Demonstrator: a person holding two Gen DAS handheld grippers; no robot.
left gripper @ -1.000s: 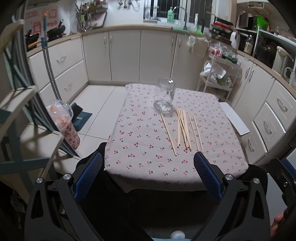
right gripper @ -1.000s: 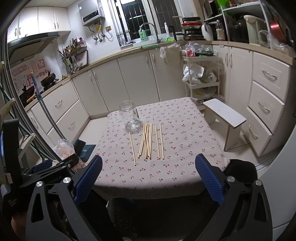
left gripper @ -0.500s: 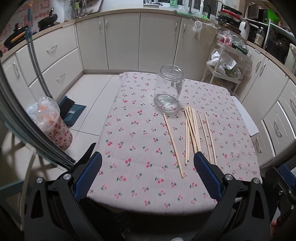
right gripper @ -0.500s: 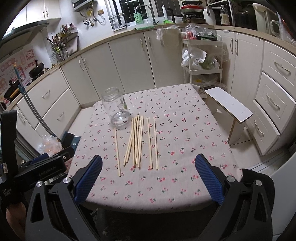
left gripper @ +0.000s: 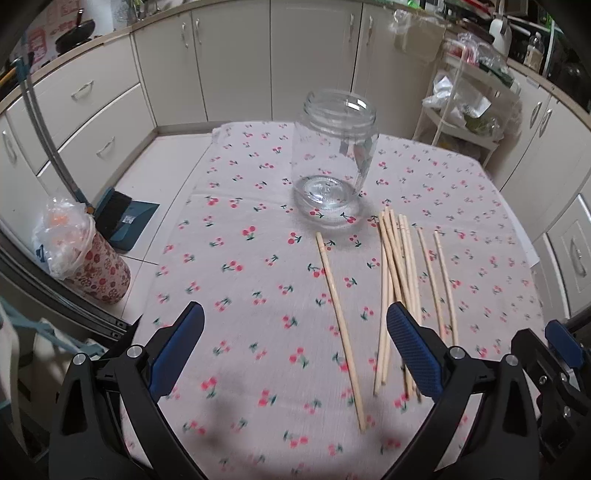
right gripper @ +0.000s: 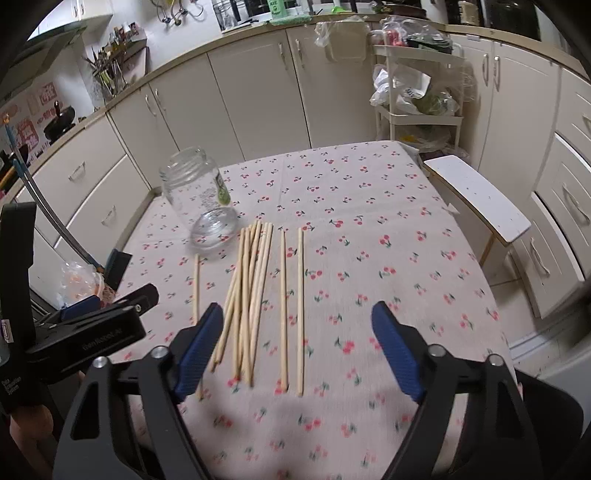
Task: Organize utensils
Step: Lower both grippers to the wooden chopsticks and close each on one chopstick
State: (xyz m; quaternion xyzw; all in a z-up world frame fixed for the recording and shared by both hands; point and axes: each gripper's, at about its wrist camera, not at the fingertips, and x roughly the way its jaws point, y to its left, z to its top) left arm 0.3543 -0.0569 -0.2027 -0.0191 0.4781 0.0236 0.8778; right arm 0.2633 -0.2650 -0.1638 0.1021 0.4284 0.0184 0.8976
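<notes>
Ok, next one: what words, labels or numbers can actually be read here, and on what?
"Data … System": white print on the black body of the left gripper; middle word blurred.
White lettering along that gripper's side: blurred, unreadable.
Printed label on the clear glass jar: too small to read.
Red wall posters: unreadable.
Green bottle on the counter: print too blurred to read.

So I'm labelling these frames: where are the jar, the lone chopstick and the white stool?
jar (left gripper: 334,147): left wrist view, glass side wall.
lone chopstick (left gripper: 340,325): left wrist view, mid-shaft.
white stool (right gripper: 480,195): right wrist view, seat top.
</notes>
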